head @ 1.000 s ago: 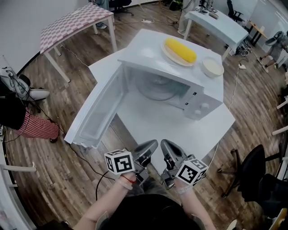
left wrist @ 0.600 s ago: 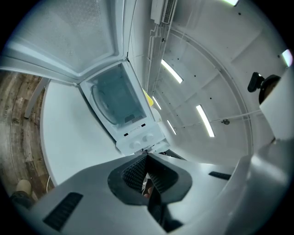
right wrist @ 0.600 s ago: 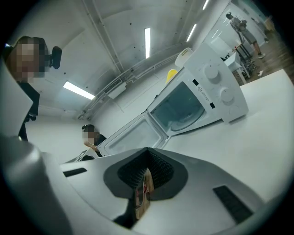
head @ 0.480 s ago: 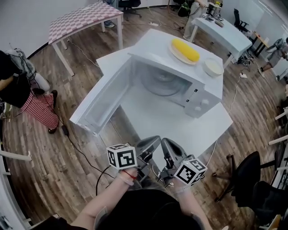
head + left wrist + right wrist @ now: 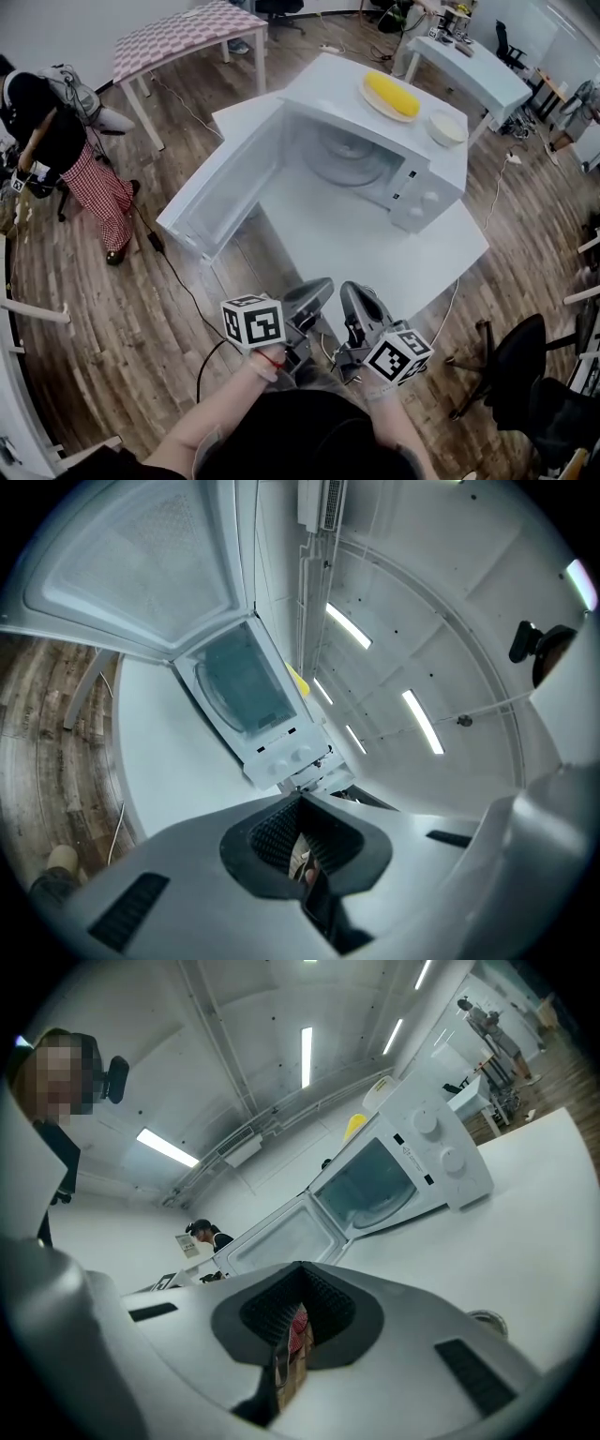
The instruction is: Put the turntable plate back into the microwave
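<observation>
The turntable plate (image 5: 349,165) lies inside the microwave (image 5: 427,192), flat on the cavity floor, just above the middle of the head view. The door (image 5: 220,192) hangs wide open toward the left. The microwave stands on a white table (image 5: 375,267), with a corn cob (image 5: 392,94) on a dish and a bowl (image 5: 447,127) on its top.

Both grippers sit low in the frame, close to the person's body and well apart from the microwave. The left gripper (image 5: 317,289) and right gripper (image 5: 354,294) lie side by side, tips pointing up toward the table edge. The forearms rise from the bottom edge and converge. In each gripper view the jaws are together with nothing between them.

Another person (image 5: 66,150) stands at the upper left.
</observation>
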Demonstrator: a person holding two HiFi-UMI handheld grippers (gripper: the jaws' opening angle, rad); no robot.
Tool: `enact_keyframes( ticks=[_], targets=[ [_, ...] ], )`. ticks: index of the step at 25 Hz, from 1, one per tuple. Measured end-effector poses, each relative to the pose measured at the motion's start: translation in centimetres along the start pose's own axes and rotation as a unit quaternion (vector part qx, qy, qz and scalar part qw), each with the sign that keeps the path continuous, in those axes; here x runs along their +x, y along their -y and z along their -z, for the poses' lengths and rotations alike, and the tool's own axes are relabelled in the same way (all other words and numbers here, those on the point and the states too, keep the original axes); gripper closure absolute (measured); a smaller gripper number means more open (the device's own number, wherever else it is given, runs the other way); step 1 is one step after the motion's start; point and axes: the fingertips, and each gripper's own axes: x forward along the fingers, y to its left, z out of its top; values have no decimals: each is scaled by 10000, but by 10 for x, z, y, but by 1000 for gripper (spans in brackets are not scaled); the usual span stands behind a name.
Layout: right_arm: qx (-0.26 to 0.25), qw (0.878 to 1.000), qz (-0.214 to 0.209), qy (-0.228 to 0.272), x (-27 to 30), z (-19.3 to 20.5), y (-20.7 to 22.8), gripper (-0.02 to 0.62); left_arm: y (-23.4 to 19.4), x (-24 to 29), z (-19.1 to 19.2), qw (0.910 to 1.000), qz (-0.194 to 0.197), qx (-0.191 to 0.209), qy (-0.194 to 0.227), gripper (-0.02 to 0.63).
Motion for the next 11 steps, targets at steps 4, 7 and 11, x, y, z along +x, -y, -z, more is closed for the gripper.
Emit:
enact_keyframes(
  ticks=[4, 7, 11],
  targets=[
    [77, 10000, 19, -18, -9, 9, -3, 575, 1, -8, 12, 10000, -49, -31, -28, 594],
    [141, 9999, 55, 4, -17, 14, -2, 575, 4, -12, 20, 10000, -54, -23, -51, 594],
    [222, 9997, 82, 72, -27, 20, -3, 575, 7, -17, 31, 9999, -66, -23, -88, 594]
  ],
)
